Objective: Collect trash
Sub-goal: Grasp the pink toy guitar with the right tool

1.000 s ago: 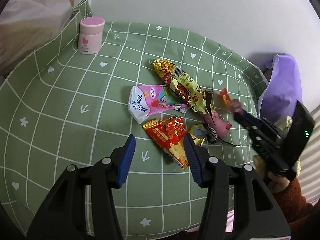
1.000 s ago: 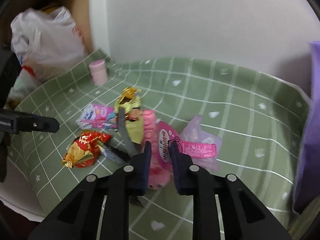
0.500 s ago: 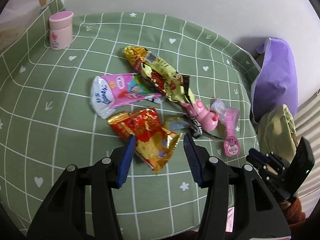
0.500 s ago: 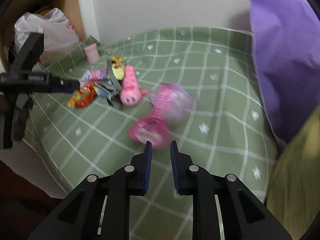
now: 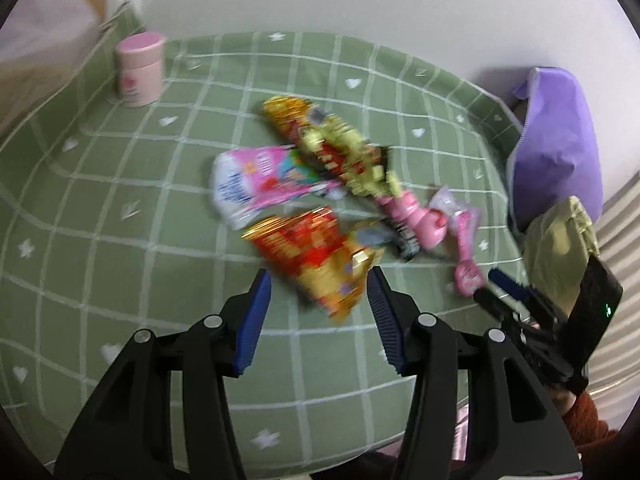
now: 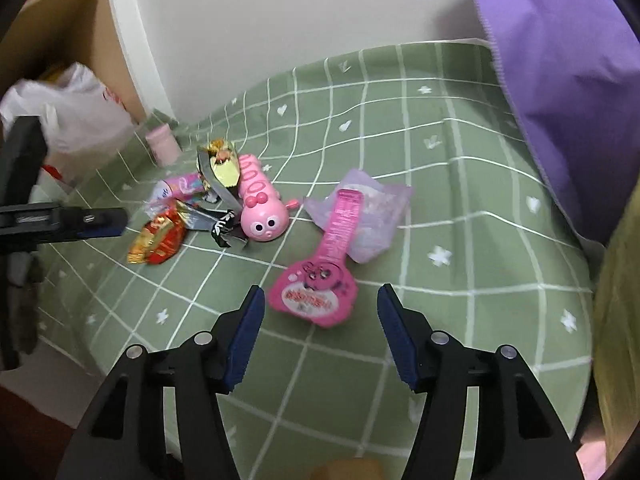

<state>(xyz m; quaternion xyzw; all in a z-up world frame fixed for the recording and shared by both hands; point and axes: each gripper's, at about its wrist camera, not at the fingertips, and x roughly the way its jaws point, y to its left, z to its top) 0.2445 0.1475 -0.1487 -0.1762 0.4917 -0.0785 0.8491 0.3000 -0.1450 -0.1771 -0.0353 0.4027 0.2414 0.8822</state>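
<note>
Right claw (image 6: 320, 322) opening, empty, over pink toy-watch packet (image 6: 320, 276) on green surface (image 6: 460, 208); left claw (image 5: 318, 294) spread, apparently lining up red wrapper (image 5: 316, 256).

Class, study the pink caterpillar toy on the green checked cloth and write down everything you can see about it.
The pink caterpillar toy looks like glossy moulded plastic: a round head with two dark eyes, two small pink knobs on top and a small snout, then a segmented body carrying darker pink ring marks. It lies flat on the green checked cloth, head towards the right-wrist camera, body running back beside the gold wrapper. A black-and-white wrapper lies against its head. Neither pair of tongs touches it.
</note>
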